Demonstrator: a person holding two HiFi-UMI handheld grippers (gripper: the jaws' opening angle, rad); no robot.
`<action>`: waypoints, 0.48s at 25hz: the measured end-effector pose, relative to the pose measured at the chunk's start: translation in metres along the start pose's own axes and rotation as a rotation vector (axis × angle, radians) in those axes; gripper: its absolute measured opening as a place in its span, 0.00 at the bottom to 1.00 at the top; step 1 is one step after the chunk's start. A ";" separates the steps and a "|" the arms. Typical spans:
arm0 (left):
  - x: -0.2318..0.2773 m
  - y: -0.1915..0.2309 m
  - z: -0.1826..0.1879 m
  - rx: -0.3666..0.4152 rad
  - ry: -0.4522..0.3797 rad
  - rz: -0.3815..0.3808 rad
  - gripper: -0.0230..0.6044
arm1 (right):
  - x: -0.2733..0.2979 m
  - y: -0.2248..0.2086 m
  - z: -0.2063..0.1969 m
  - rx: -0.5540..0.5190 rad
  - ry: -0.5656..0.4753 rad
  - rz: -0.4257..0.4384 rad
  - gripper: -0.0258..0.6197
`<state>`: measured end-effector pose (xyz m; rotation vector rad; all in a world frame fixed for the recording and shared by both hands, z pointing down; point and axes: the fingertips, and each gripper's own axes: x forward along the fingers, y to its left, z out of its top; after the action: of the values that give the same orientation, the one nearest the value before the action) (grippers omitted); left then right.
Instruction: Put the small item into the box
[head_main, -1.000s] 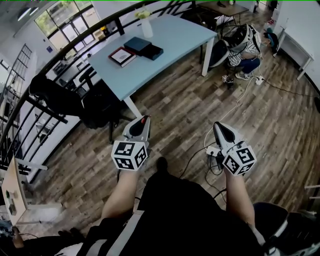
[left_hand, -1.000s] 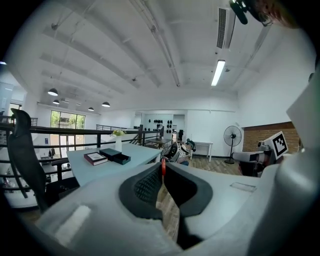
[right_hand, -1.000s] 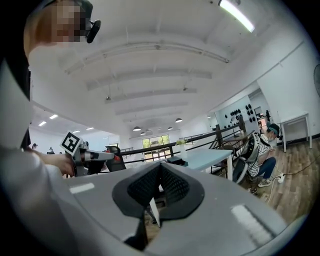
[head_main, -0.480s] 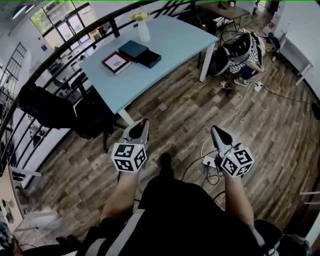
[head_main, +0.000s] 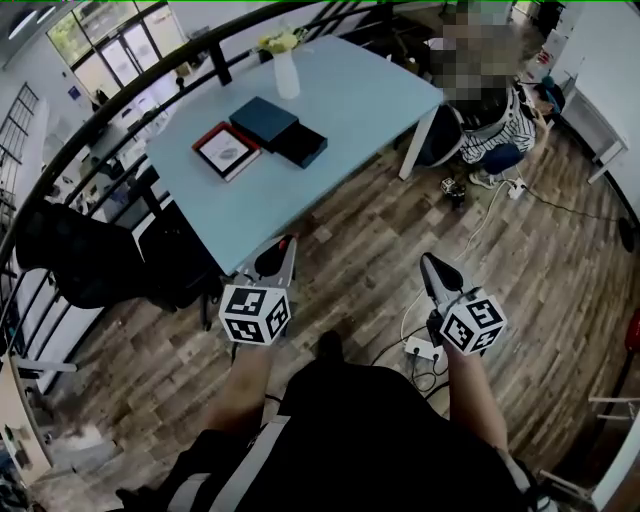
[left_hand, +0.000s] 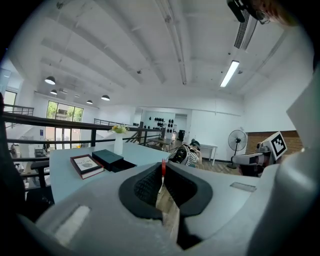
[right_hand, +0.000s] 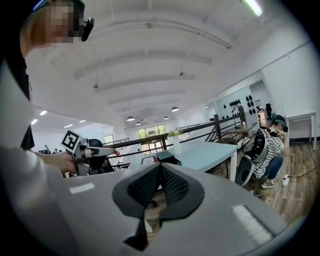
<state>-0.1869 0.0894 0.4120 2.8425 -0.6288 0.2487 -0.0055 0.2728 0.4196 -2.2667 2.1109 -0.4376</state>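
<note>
Left gripper (head_main: 286, 248) and right gripper (head_main: 430, 268), jaws pressed together and empty, well short of light-blue table (head_main: 350, 95) bearing dark teal rectangular box (head_main: 264, 122), likely stiff and light; small item not discernible, grip point unjudged.

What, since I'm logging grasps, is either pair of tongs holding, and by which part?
Nothing is held. The left tongs and the right tongs are both shut, tips together, with nothing between them.
</note>
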 end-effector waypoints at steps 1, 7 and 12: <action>0.007 0.011 0.001 -0.005 0.003 0.003 0.06 | 0.015 -0.001 0.001 0.000 0.007 0.006 0.04; 0.042 0.070 0.007 -0.015 0.021 0.026 0.07 | 0.094 -0.005 0.012 -0.008 0.018 0.038 0.04; 0.063 0.095 0.015 -0.024 0.027 0.033 0.06 | 0.137 -0.004 0.018 0.026 0.012 0.065 0.04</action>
<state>-0.1694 -0.0233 0.4276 2.8028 -0.6684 0.2829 0.0093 0.1359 0.4297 -2.1799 2.1647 -0.4752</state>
